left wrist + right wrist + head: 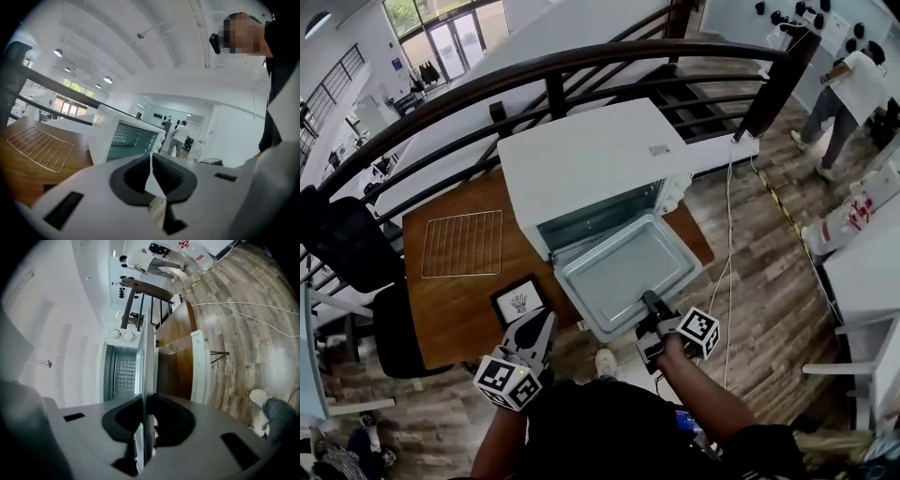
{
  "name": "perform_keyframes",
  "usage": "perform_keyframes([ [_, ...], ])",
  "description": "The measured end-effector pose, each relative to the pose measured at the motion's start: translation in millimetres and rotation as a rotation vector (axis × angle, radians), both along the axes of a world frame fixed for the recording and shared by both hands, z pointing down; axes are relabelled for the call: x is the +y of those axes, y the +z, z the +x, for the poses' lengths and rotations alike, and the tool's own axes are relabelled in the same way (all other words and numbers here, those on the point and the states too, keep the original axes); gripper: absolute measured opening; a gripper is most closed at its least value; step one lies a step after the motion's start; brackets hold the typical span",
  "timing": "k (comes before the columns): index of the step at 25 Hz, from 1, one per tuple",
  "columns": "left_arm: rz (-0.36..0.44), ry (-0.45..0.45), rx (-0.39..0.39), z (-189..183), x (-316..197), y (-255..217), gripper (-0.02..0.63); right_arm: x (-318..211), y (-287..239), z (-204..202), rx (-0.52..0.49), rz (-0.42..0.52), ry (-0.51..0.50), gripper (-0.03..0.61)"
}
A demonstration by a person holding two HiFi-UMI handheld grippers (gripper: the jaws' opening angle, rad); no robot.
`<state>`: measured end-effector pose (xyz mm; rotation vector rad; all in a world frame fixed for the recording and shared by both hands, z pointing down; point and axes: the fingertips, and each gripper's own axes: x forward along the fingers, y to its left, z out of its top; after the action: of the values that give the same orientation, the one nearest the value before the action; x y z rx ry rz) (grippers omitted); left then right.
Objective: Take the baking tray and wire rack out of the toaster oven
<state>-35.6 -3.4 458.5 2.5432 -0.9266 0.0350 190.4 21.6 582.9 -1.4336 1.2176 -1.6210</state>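
Clamping my right gripper (649, 302) on the near rim of the baking tray (619, 267), I hold it flat, drawn out in front of the toaster oven (581, 159). The tray's far edge sits just at the oven's open mouth. My left gripper (536, 328), to the left, has its jaws pressed together on nothing, over the near edge of the wooden table (450, 319). Ahead and left of it, the wire rack (461, 244) lies flat, apart from the oven. To my right is open floor (769, 281) with a white cable (729, 225). A dark railing (581, 66) stands beyond the oven.
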Motion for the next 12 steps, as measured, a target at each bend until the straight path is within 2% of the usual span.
perform_keyframes([
  [5, -0.002, 0.053, 0.010, -13, 2, 2, 0.025, 32, -5, -11, 0.028, -0.006, 0.016, 0.048],
  [12, 0.014, 0.104, 0.013, -70, 7, -7, 0.025, 68, -19, -77, 0.027, 0.000, 0.043, 0.048],
])
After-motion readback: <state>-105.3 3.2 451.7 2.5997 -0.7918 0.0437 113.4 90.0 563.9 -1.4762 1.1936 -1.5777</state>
